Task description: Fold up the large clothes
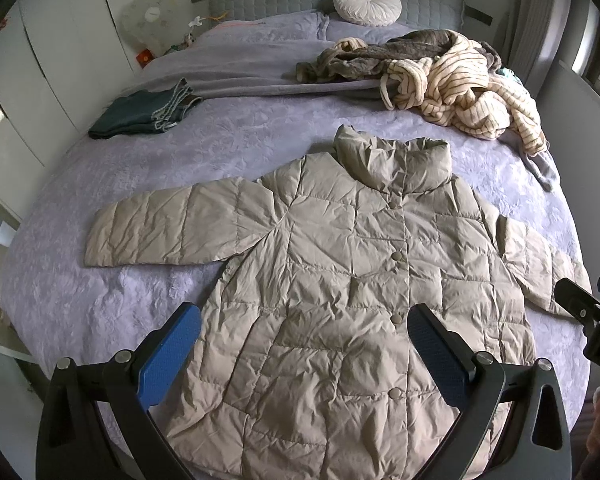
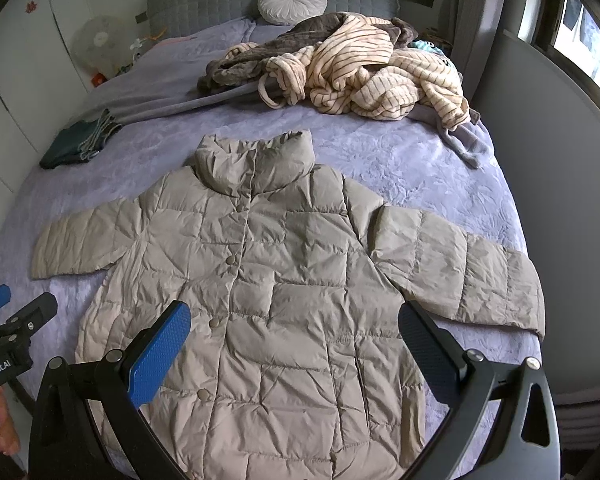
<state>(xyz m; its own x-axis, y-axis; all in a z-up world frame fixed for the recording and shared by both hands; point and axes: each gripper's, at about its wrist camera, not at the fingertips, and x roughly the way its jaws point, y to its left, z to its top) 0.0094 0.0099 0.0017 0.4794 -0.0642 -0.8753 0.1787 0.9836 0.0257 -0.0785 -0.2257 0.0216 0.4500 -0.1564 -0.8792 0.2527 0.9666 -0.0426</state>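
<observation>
Both tongs hang wide apart and empty above the hem of the beige quilted jacket (image 1: pixel 340 280): the left tongs (image 1: pixel 304 324) over its buttoned front, the right tongs (image 2: pixel 294 322) nearer its right side. Buttoned shut, the jacket lies flat and face up on the lavender bed (image 1: pixel 120 300), collar toward the headboard and both sleeves spread outward. Beyond the collar sits a rumpled heap of striped cream and grey-brown clothes (image 1: pixel 452 84). Folded dark jeans (image 1: pixel 140 112) rest near the bed's left edge, well apart from the jacket. A round white cushion (image 1: pixel 367 2) leans on the headboard.
</observation>
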